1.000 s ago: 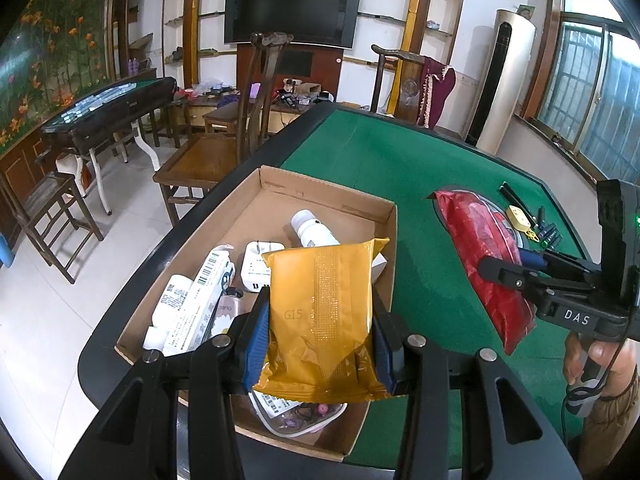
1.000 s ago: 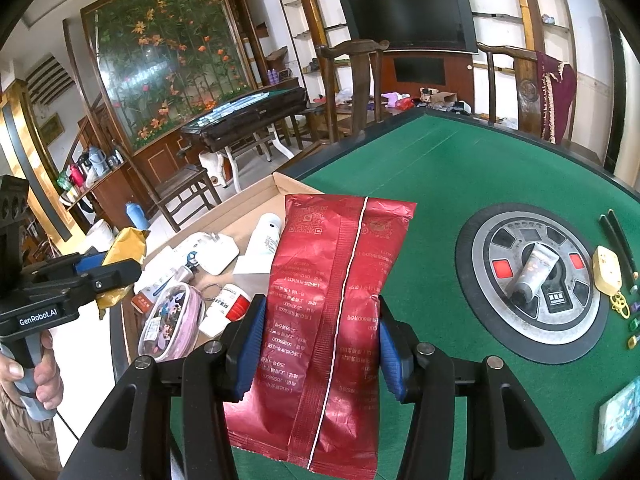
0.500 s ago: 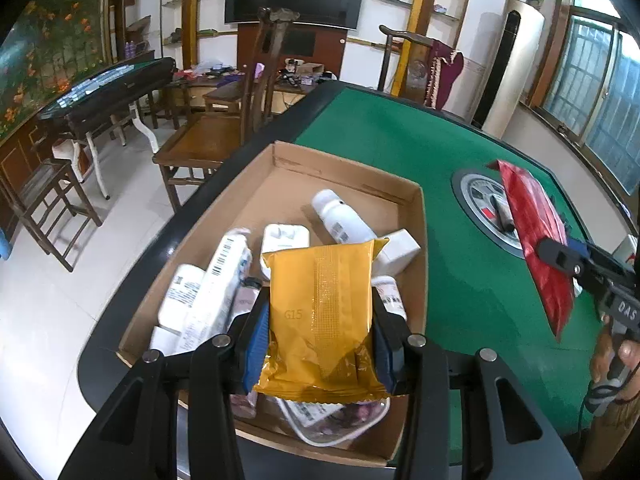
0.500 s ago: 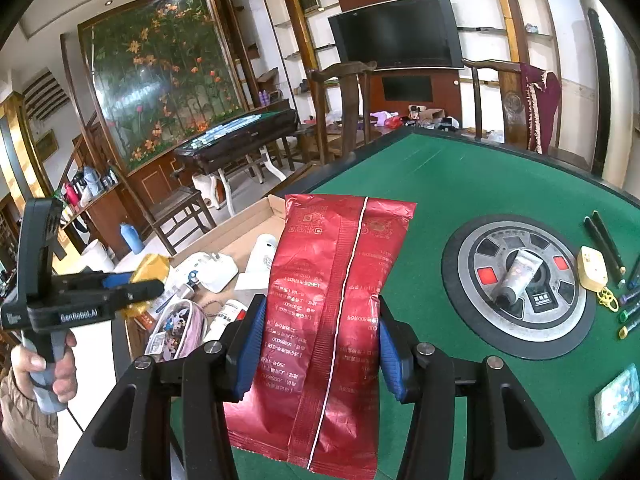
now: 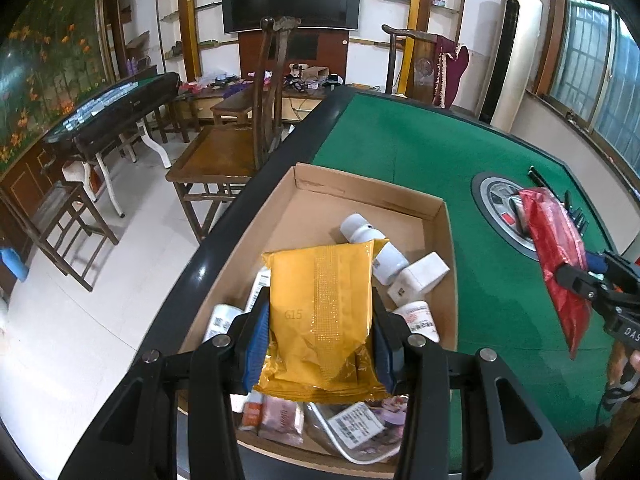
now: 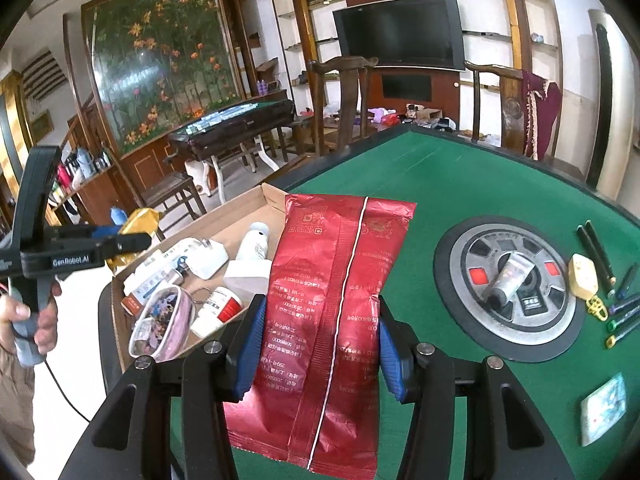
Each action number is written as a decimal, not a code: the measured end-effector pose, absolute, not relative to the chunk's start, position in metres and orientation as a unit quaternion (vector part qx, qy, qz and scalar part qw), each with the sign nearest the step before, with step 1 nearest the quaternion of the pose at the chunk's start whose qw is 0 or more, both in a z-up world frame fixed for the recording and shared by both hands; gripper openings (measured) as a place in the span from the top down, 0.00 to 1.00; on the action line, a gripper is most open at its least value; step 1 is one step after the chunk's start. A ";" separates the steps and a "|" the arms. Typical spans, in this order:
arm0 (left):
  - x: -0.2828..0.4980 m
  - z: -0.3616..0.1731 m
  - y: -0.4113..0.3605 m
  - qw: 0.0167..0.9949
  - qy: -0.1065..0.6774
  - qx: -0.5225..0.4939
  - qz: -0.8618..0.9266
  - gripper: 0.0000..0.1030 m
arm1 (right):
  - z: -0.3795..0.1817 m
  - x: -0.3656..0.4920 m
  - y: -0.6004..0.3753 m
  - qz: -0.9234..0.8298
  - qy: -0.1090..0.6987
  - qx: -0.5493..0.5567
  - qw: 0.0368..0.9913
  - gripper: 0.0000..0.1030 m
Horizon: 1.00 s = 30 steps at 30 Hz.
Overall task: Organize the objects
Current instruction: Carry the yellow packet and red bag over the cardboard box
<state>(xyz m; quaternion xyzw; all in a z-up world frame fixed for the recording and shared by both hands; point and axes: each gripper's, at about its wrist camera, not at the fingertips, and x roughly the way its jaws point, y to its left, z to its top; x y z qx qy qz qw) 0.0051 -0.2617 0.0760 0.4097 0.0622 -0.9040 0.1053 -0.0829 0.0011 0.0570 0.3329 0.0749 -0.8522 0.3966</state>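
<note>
Two packets in grip. My left gripper (image 5: 320, 344) pinching yellow packet (image 5: 320, 316) directly over cardboard box (image 5: 450, 264), long axis upright. Right gripper (image 6: 316, 350) clamping red packet (image 6: 340, 312) beside box, farther off.

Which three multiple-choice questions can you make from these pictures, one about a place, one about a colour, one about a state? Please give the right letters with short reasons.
1. Where does the small tube lie?
A. in the cardboard box
B. on the round centre plate
C. on a chair

2. What colour is the packet in the right gripper?
A. red
B. blue
C. white

3. What is the state of the left gripper?
A. open and empty
B. lying on the table
C. shut on a yellow packet

Answers: 1 B, the tube rests on the round centre plate of the green table. 2 A, the red packet shows between the pads. 3 C, the pads press the yellow packet above the cardboard box.
</note>
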 end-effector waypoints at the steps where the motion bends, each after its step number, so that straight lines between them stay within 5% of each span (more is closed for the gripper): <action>1: 0.004 0.076 -0.264 0.106 0.060 0.411 -0.904 0.58 | 0.057 -0.084 0.001 -0.853 0.079 0.333 0.395 0.47; 30: -0.129 0.024 -0.314 0.117 0.034 0.490 -0.863 0.58 | 0.034 -0.099 -0.030 -0.840 0.100 0.359 0.393 0.47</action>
